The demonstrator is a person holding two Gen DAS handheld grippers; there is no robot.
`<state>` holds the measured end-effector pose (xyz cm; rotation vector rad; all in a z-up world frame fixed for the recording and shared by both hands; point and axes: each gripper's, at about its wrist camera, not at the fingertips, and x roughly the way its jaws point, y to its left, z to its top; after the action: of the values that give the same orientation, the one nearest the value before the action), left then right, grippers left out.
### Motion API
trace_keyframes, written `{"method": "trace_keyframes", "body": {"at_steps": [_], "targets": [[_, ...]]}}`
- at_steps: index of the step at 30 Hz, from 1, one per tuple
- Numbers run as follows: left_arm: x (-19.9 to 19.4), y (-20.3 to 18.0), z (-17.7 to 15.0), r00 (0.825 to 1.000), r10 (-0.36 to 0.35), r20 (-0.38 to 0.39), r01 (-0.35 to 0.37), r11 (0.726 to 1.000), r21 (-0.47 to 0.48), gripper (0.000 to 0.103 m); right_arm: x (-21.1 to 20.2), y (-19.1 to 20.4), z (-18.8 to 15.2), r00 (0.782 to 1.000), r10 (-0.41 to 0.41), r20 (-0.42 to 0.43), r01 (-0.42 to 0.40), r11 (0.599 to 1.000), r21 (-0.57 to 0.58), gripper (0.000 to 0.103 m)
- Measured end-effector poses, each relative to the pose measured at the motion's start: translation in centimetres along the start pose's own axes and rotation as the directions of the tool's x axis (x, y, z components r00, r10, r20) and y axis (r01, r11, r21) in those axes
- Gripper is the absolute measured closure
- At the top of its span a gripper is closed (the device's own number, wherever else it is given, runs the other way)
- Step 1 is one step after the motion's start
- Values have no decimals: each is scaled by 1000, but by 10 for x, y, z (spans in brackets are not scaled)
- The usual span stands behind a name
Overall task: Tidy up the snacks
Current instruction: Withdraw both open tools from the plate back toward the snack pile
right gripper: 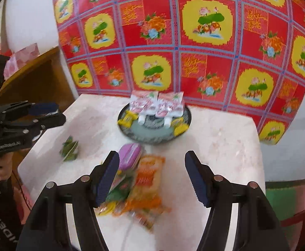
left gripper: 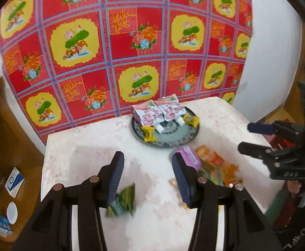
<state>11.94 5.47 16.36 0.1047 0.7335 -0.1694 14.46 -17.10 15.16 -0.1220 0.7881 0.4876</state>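
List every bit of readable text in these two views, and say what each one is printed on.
"GenRobot.AI": on the body of the left gripper, right wrist view.
Mirrored lettering, unreadable: on the body of the right gripper, left wrist view.
Red print on the two white pouches on the plate: too blurred.
Orange packet print: too blurred.
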Motion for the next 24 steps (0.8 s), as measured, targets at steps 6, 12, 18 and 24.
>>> {"method": "trace_keyframes", "body": {"at_steps": [6, 12, 18, 24], "targets": [[-27, -17, -38, 999, -37, 18, 37, 999, -8, 53, -16, 14, -35, 1000, 8, -2, -8, 1000, 6, 36], [-38, -35, -79, 997, -70, 28, 71, 997, -16, 52, -23, 22, -75, 1000, 11, 10, -12, 999, 38, 37], [-23, -49, -112, 998, -54, 16, 54, 999, -6, 52, -19, 31, -113, 999, 0, 33, -2, 999, 47, 38], [-7, -51, -132, 995, -81, 60, 80, 997, 21, 53, -7, 35, -132, 998, 29, 50, -32, 998, 49, 60]]}}
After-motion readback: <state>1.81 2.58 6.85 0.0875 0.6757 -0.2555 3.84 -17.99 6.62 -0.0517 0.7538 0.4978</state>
